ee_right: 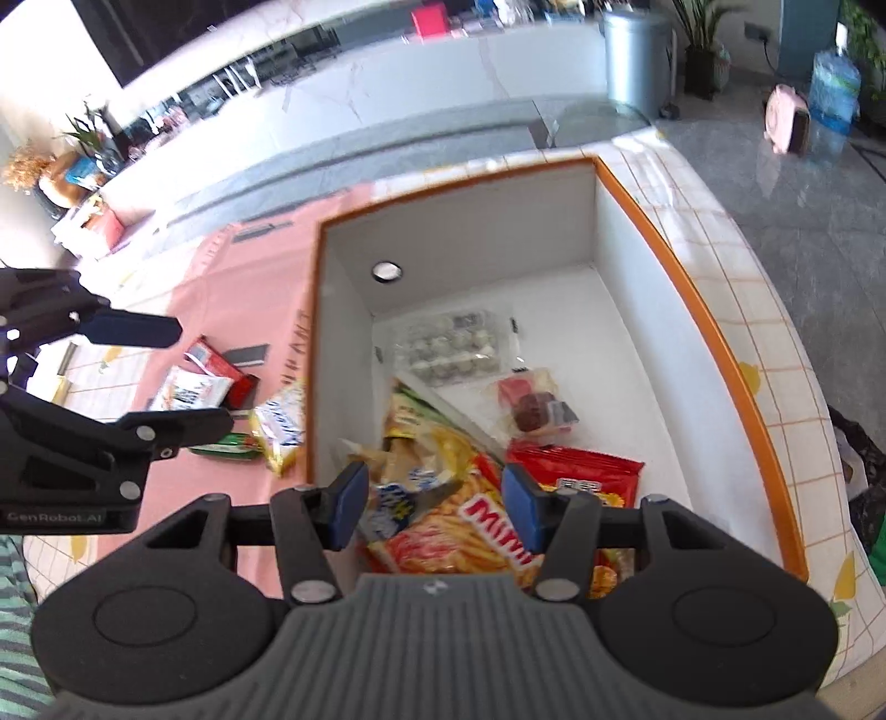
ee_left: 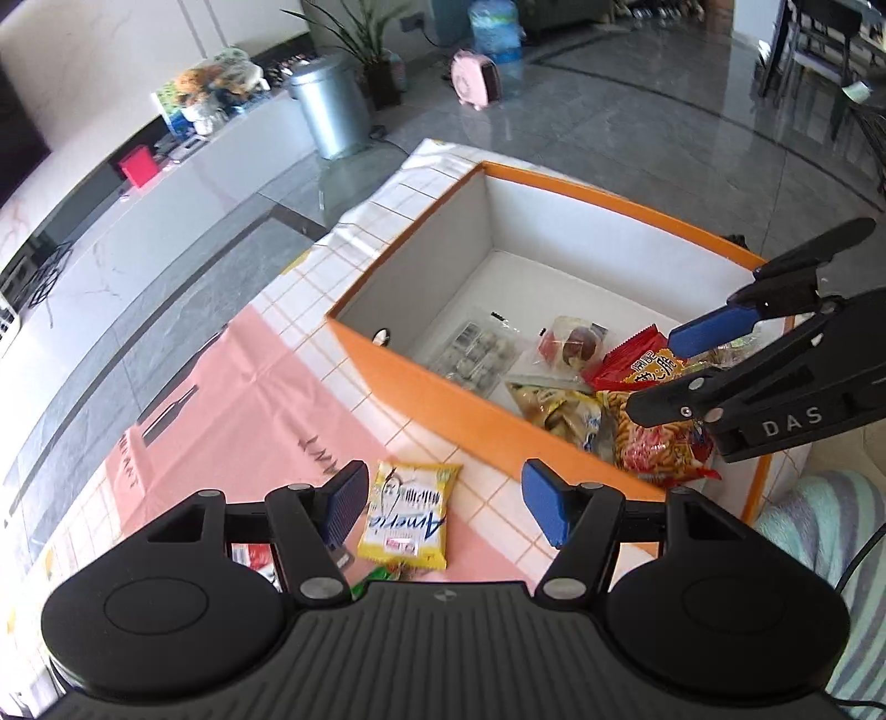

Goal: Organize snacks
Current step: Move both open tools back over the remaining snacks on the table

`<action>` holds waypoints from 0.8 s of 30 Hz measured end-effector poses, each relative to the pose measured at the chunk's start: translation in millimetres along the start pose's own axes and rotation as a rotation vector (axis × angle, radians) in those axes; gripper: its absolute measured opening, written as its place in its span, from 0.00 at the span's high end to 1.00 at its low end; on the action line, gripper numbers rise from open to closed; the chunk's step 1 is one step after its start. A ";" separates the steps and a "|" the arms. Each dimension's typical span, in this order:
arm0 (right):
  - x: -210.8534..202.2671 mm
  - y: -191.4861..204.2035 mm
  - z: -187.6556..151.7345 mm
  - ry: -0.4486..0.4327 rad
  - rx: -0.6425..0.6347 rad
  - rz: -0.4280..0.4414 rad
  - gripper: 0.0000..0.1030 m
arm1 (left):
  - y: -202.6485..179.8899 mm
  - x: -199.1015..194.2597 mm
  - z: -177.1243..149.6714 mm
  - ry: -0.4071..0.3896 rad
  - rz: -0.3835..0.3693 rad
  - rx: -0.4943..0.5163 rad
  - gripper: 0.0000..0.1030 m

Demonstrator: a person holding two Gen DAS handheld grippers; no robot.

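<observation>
An orange box with white inside stands on the table and holds several snack packs: a clear tray of round sweets, a red pack, a yellow pack and a fries pack. A yellow packet lies on the table outside the box. My left gripper is open above the yellow packet. My right gripper is open and empty above the box's snacks.
More snack packs lie on the pink and white cloth: a red and white pack and a green one. A metal bin, a pink object and a water bottle stand on the floor beyond the table.
</observation>
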State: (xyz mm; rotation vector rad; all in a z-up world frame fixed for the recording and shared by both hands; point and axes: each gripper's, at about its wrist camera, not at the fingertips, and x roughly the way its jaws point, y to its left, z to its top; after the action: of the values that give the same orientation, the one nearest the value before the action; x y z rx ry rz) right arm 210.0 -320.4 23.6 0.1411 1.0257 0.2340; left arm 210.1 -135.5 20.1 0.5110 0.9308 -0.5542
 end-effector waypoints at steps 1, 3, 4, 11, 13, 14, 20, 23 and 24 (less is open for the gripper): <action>-5.5 7.2 -4.6 -0.024 -0.008 0.005 0.50 | 3.2 -8.1 -8.8 -0.020 0.009 -0.022 0.27; -16.3 22.4 -15.3 -0.078 -0.026 0.027 0.50 | 9.7 -23.2 -27.9 -0.060 0.030 -0.062 0.27; -20.6 29.5 -20.3 -0.101 -0.031 0.035 0.50 | 12.8 -29.7 -37.7 -0.081 0.041 -0.081 0.27; -33.9 88.4 -64.3 -0.284 -0.076 0.071 0.50 | 29.1 -52.7 -111.1 -0.188 0.086 -0.248 0.27; -28.6 103.1 -77.0 -0.315 -0.076 0.062 0.50 | 31.0 -54.9 -129.6 -0.216 0.096 -0.300 0.27; -25.6 109.3 -82.3 -0.328 -0.078 0.060 0.50 | 31.6 -55.9 -137.8 -0.229 0.101 -0.322 0.27; -3.9 142.1 -112.9 -0.370 -0.076 0.007 0.50 | 33.4 -62.7 -180.6 -0.293 0.142 -0.438 0.27; 10.9 153.8 -126.5 -0.360 -0.075 -0.013 0.50 | 33.2 -59.2 -196.2 -0.307 0.161 -0.483 0.27; 15.6 156.8 -130.2 -0.358 -0.080 -0.023 0.50 | 32.8 -56.7 -202.0 -0.310 0.165 -0.497 0.27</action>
State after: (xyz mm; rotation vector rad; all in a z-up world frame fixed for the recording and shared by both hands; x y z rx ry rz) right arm 86.0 -164.0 -20.7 0.0941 0.6612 0.2190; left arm 83.2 27.9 -27.3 0.0468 0.6873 -0.2277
